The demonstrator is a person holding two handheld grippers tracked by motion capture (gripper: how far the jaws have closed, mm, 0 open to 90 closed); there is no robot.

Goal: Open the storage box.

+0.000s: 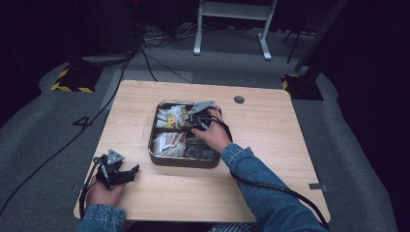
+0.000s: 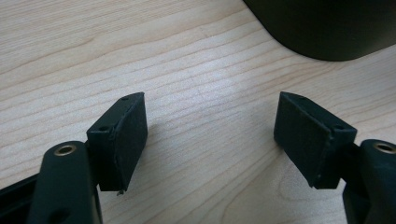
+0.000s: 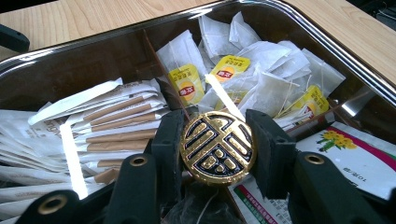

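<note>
The right gripper (image 3: pixel 218 154) is closed on a round gold-and-black knob (image 3: pixel 218 147), its two black pads pressing the knob's edges from either side, inside a metal tin (image 1: pixel 159 158) that sits near the middle of the wooden table (image 1: pixel 270 145). In the high view the right gripper (image 1: pixel 193 123) reaches into the tin from the near right, the person's hand around it and a denim sleeve (image 1: pixel 261 183) running back toward the table's near edge. The knob sits where the tin's dividers cross. Around it the compartments hold white tea bags with yellow tags (image 3: pixel 261 74), a stack of white and brown paper sachets (image 3: pixel 107 126) and a flat packet printed with yellow flowers (image 3: pixel 355 158). The left gripper (image 1: pixel 126 174) rests on the table near its near left corner, just off the tin's near left corner. In the left gripper view its jaws stand wide apart with only bare wood between them, and the tin's dark wall (image 2: pixel 327 28) shows beyond them.
</note>
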